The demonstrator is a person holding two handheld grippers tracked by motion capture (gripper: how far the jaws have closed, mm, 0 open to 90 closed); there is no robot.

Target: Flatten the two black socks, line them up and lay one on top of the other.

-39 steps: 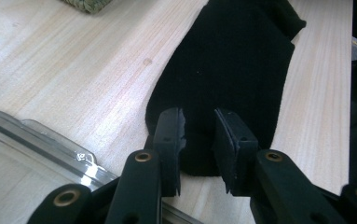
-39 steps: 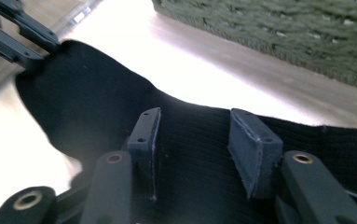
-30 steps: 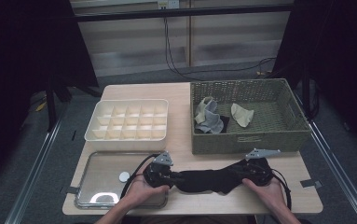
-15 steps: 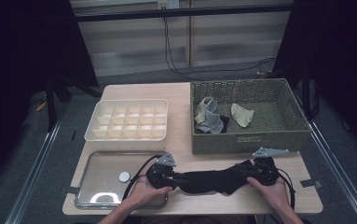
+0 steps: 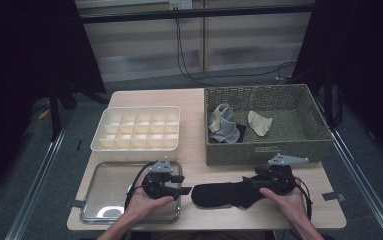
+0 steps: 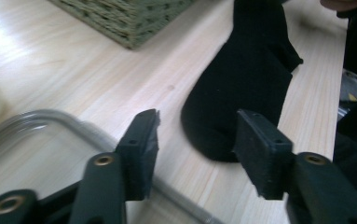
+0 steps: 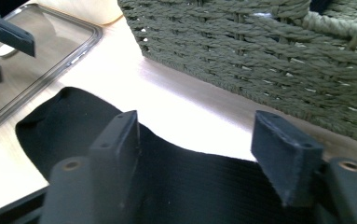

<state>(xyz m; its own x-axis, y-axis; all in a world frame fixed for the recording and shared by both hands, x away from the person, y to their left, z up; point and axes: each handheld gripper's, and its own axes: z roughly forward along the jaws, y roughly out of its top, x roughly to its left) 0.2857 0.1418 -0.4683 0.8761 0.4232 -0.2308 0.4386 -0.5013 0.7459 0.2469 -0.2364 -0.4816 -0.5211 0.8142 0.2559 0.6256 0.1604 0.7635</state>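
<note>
I'm hovering both claws released over the black sock (image 5: 224, 194): left gripper (image 6: 197, 140) just off its toe, right gripper (image 7: 204, 140) seemingly straddling its cuff.

Small tray item (image 5: 103, 210) — too blurred to identify.

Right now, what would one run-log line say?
black sock: flat on table | left gripper: open, at toe | right gripper: open over it
</note>
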